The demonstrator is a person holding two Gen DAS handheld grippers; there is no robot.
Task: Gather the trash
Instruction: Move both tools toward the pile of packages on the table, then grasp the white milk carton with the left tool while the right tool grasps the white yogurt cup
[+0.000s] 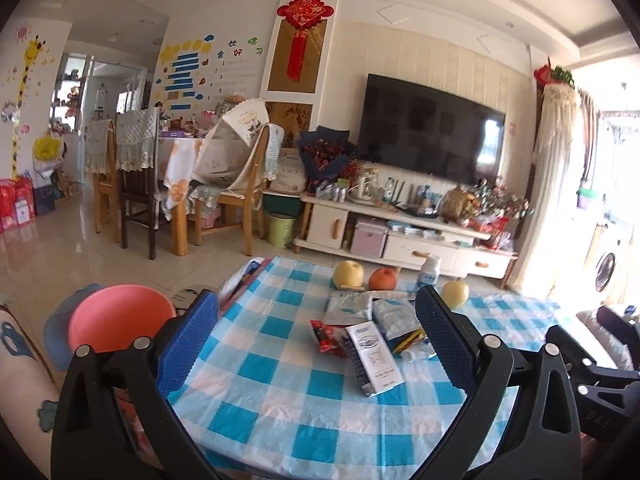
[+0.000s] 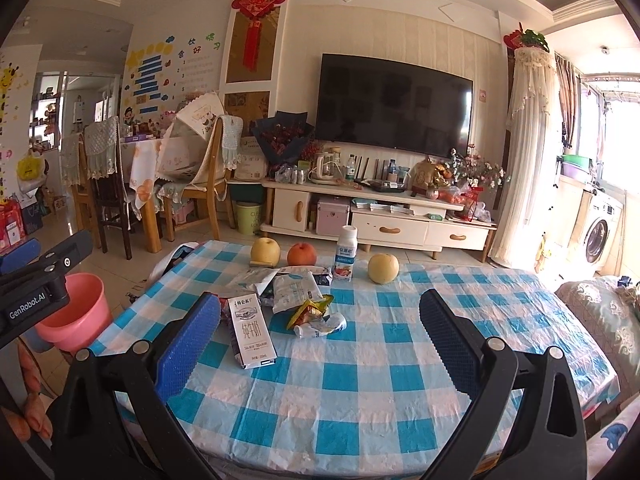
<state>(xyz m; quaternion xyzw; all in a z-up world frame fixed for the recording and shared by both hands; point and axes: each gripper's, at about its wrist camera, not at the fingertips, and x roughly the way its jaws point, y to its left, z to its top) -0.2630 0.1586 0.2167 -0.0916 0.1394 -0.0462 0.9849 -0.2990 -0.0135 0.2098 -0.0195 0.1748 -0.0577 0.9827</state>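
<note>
Both the left claw (image 1: 316, 332) and the right claw (image 2: 320, 332) are wide open and empty above the bench (image 2: 360, 380); a milk carton (image 2: 250, 332) and crumpled wrappers (image 2: 312, 312) lie there.

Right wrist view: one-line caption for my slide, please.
Open right claw hovers over checked table with milk carton, wrappers and fruit; pink bin beside.

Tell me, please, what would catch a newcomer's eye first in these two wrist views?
Probably the blue-and-white checked tablecloth, with a heap of wrappers and a lying milk carton at its middle. Behind them, along the far edge, stand three fruits and a white bottle. A pink bucket waits on the floor left of the table, and both grippers, left and right, hover open and empty.
</note>
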